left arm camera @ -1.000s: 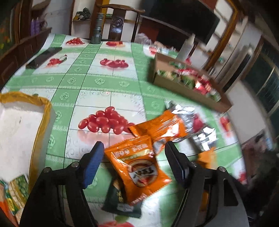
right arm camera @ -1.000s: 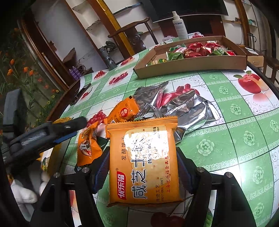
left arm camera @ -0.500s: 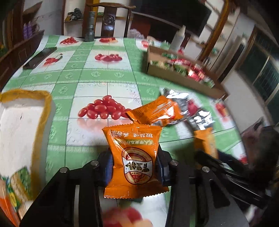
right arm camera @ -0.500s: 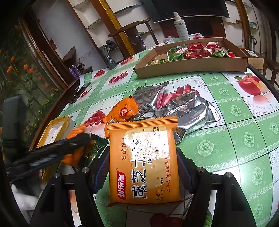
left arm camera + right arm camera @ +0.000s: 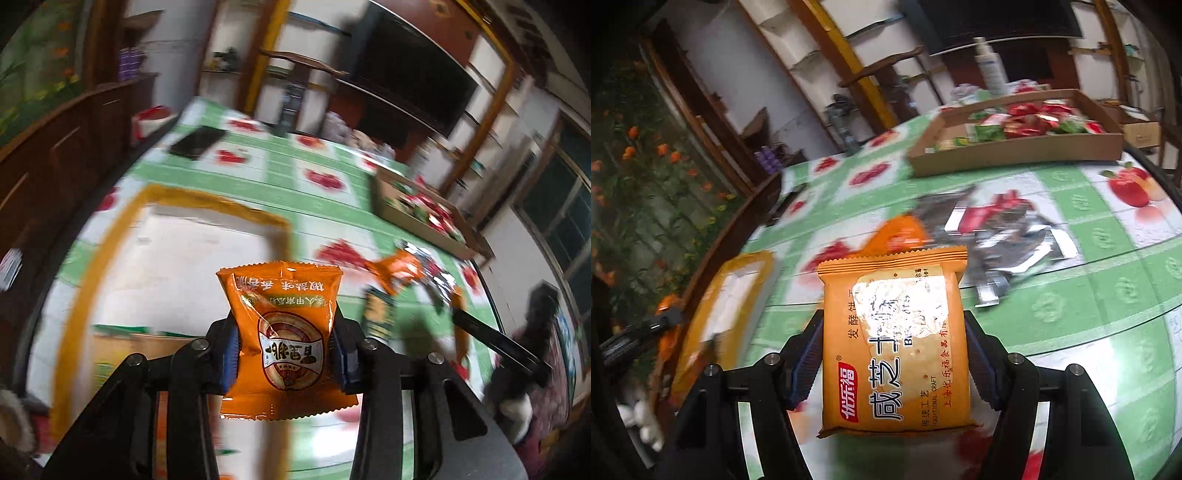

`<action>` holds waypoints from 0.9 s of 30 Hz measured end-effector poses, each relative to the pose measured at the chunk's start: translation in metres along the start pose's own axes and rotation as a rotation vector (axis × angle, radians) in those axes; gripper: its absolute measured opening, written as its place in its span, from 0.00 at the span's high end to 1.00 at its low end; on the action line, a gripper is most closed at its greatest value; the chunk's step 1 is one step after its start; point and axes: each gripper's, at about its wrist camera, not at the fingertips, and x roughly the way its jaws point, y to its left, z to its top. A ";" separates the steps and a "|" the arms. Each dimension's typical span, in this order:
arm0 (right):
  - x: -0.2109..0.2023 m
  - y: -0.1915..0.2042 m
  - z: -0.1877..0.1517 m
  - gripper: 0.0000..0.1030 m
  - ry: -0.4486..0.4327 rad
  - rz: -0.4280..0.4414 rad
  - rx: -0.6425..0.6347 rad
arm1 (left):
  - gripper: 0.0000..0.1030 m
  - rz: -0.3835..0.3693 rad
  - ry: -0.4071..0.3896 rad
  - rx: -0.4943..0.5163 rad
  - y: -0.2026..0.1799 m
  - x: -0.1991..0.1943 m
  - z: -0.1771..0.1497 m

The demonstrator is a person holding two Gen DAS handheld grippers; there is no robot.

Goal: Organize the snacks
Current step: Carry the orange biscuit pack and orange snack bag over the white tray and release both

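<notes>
Left wrist view shows the big change for us: a second ago our left gripper (image 5: 285,356) was open around the small orange snack packet (image 5: 282,334) lying on the table (image 5: 280,170), and now it's clamped shut on that packet, lifted clear and swung over toward the yellow-rimmed box (image 5: 207,205) on our left. The packet hangs between the blue pads, squeezed at its sides, with the box's white inside right behind it, so we reckon the drop is next, though the blur means we're mid-swing and can't say we're lined up yet. Over on the other side, our right gripper (image 5: 894,354) has the bigger orange biscuit pack (image 5: 895,343) pinched between its fingers same as before, only now it's raised off the table and the background is smeared, so that hand is moving too. The same box (image 5: 731,299) sits off to the left in that view. Left behind on the table are another orange packet (image 5: 899,232), the silver wrappers (image 5: 1008,236) and the cardboard tray (image 5: 1015,151) of red and green snacks further back.
</notes>
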 end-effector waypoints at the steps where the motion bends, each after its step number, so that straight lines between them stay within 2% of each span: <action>1: -0.001 0.010 0.002 0.31 0.011 0.027 -0.010 | 0.64 0.005 -0.004 -0.029 0.012 0.000 0.002; 6: 0.016 0.079 0.017 0.31 0.098 0.143 -0.097 | 0.64 0.031 -0.010 -0.114 0.052 0.007 0.014; 10: 0.055 0.135 0.029 0.31 0.204 0.225 -0.132 | 0.63 0.085 -0.010 -0.176 0.080 0.024 0.025; 16: 0.127 0.210 0.025 0.32 0.304 0.220 -0.236 | 0.63 0.071 0.052 -0.275 0.113 0.057 0.021; 19: 0.152 0.230 0.017 0.32 0.315 0.203 -0.260 | 0.62 0.082 0.042 -0.277 0.116 0.059 0.018; 20: 0.158 0.235 0.014 0.32 0.315 0.197 -0.267 | 0.57 0.078 0.038 -0.280 0.117 0.058 0.019; 22: 0.171 0.241 0.010 0.31 0.319 0.188 -0.270 | 0.56 0.060 0.035 -0.308 0.120 0.055 0.017; 27: 0.184 0.235 0.011 0.30 0.329 0.192 -0.220 | 0.54 0.048 0.008 -0.325 0.124 0.044 0.015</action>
